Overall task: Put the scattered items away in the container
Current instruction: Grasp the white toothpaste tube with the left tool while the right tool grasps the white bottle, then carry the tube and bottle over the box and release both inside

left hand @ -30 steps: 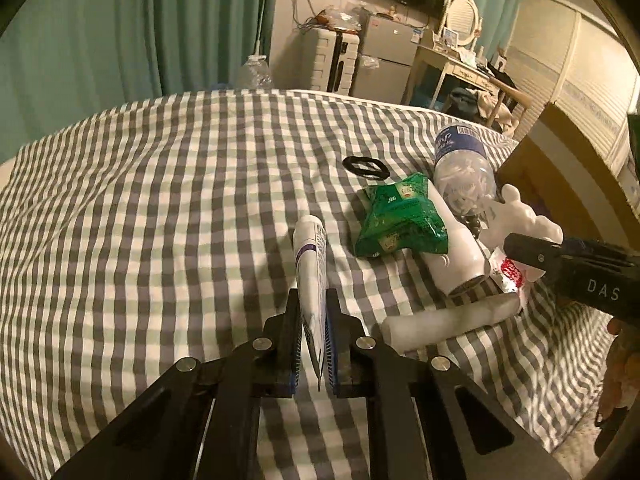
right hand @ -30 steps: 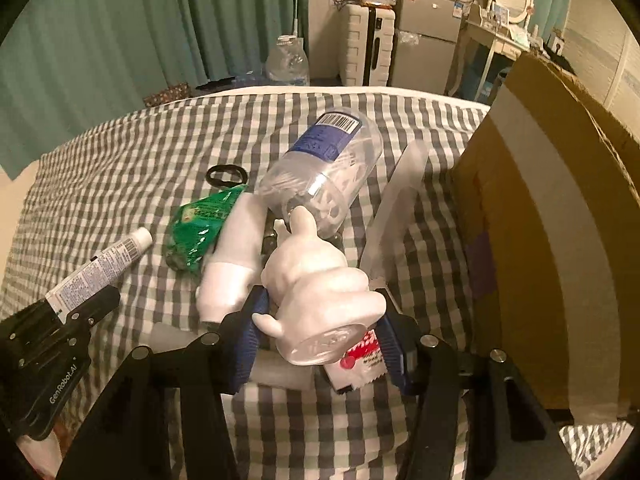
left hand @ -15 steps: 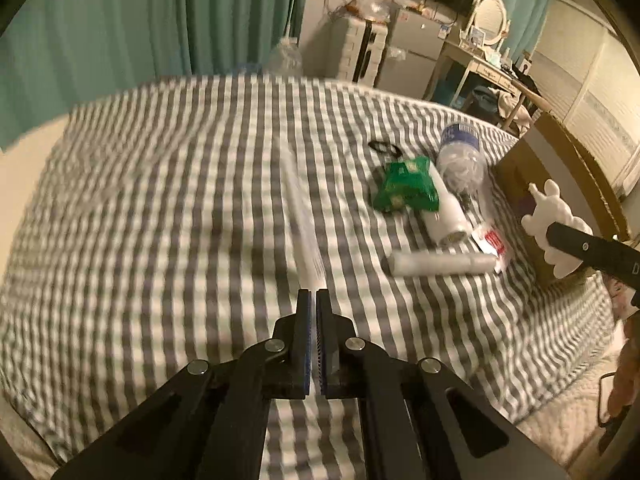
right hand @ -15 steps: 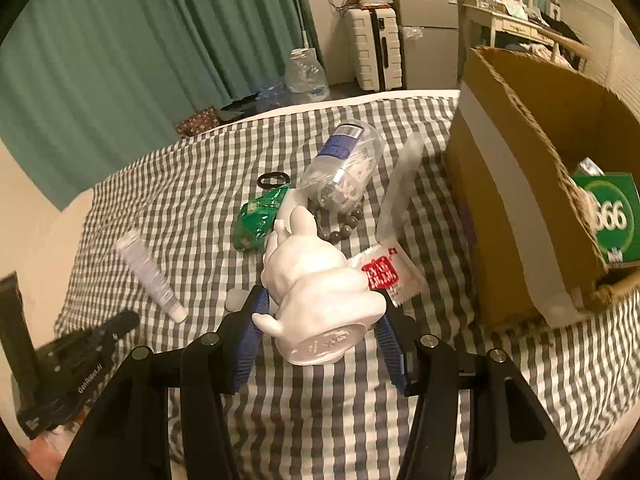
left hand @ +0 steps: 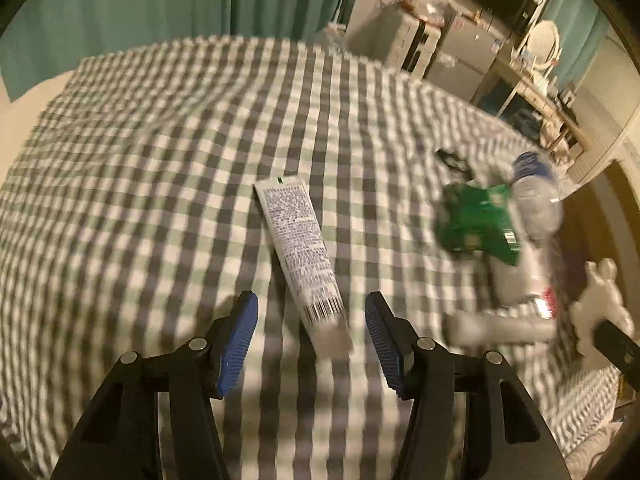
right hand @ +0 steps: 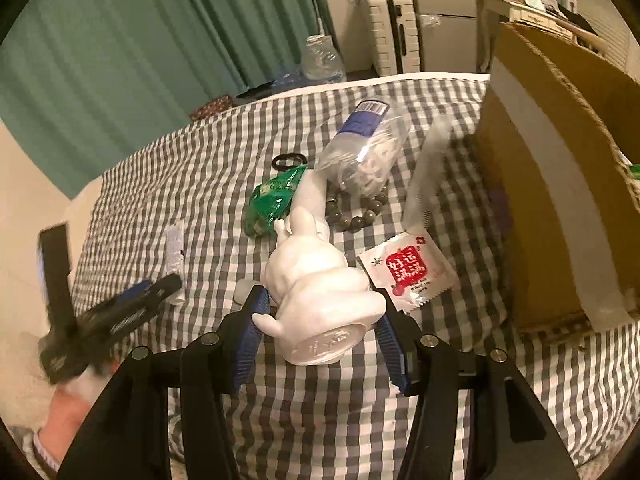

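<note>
My left gripper (left hand: pixel 310 336) is open above the checked bed, and a white tube (left hand: pixel 302 248) lies loose on the cloth between and ahead of its fingers. My right gripper (right hand: pixel 320 340) is shut on a white rabbit figurine (right hand: pixel 316 300) and holds it above the bed, left of the open cardboard box (right hand: pixel 560 184). Scattered on the bed are a green packet (right hand: pixel 272 200), a clear jar with a blue label (right hand: pixel 364 152), a white bottle (left hand: pixel 516 276), a red-and-white sachet (right hand: pixel 408 268), dark beads (right hand: pixel 356 216) and a black hair tie (right hand: pixel 288 160).
The checked cloth (left hand: pixel 160 160) covers the whole bed. Green curtains (right hand: pixel 140 40) hang behind. A white suitcase (right hand: pixel 392 36) and a grey cabinet (right hand: pixel 444 20) stand at the back. A clear strip (right hand: pixel 428 168) leans by the box. The left gripper shows in the right view (right hand: pixel 108 320).
My left gripper has opened and let go of the white tube, which now lies on the bed. My right gripper still holds the rabbit figurine, drawn back a little from the box.
</note>
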Available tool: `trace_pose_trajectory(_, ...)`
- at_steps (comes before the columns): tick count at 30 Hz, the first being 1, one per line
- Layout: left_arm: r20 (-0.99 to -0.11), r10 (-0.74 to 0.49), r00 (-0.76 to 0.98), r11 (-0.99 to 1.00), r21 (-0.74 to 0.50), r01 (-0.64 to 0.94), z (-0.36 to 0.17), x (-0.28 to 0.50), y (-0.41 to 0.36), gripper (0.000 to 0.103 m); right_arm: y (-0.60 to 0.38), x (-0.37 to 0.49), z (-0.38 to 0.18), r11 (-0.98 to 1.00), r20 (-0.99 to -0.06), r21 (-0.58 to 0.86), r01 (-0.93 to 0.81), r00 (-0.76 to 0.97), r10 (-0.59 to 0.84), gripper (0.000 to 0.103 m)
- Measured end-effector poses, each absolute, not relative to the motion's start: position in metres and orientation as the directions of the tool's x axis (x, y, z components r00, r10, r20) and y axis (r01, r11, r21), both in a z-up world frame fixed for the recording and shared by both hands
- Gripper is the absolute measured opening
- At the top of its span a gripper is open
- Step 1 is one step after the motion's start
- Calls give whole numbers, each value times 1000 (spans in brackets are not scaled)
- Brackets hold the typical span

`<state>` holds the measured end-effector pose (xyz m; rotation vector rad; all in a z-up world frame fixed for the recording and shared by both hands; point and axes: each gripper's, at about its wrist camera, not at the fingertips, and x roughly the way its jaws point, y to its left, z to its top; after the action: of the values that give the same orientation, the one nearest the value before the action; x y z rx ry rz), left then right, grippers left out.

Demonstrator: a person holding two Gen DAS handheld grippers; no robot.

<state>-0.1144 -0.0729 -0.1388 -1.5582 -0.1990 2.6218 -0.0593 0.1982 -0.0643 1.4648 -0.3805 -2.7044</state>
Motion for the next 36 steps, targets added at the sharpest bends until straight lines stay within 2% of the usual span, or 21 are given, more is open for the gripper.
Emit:
trace_pose_trajectory(1,-867,119,-484,-992,-124,-22,-143,-117,-69,45,196,-62,-66,-972,-822,223,-72,-551,-148,53)
trace_pose_trajectory(2,-859,100,-501,-995,-84,-54,-144,-118,-64,30,193,-65,-69,-976,-825,209,-65,-548,-140,53)
trace_pose_trajectory(3,-853,111,-509,-994,-84,-75,-143,-117,-63,24,190,-67,-71,-979,-827,197,-58,-546,-134,53)
trace_pose_trajectory(9,-834,219,-507,-975,-213,-70,-117,-98,-78,24,174,-70,-75,-992,-843,126,-16,-529,-99,53)
trace_pose_trajectory(12,-828,219,-516,-975,-203,-89,-84,-80,-82,24,172,-54,-57,-994,-823,108,15,-560,-97,53)
trace_pose_trajectory(16,-810,183,-558,-983,-152,-102,-32,-58,-88,24,185,-33,-6,-990,-792,141,23,-598,-126,53)
trace_pose_trajectory(22,-724,161,-670,-985,-76,-154,82,-30,-66,24,224,4,101,-994,-729,113,3,-679,-85,53)
trace_pose_trajectory(26,-665,198,-720,-977,-78,-197,149,-13,-17,24,279,29,159,-991,-712,119,-63,-701,-40,53)
trace_pose_trajectory(30,-648,266,-714,-956,-81,-283,180,-7,58,24,346,47,196,-989,-716,75,-130,-697,37,53)
trace_pose_trajectory(33,-633,371,-679,-918,-138,-373,178,-9,121,24,396,45,199,-979,-731,55,-197,-675,95,53)
trace_pose_trajectory(36,-684,408,-605,-892,-159,-422,141,-26,195,24,436,36,177,-965,-752,66,-252,-649,117,53)
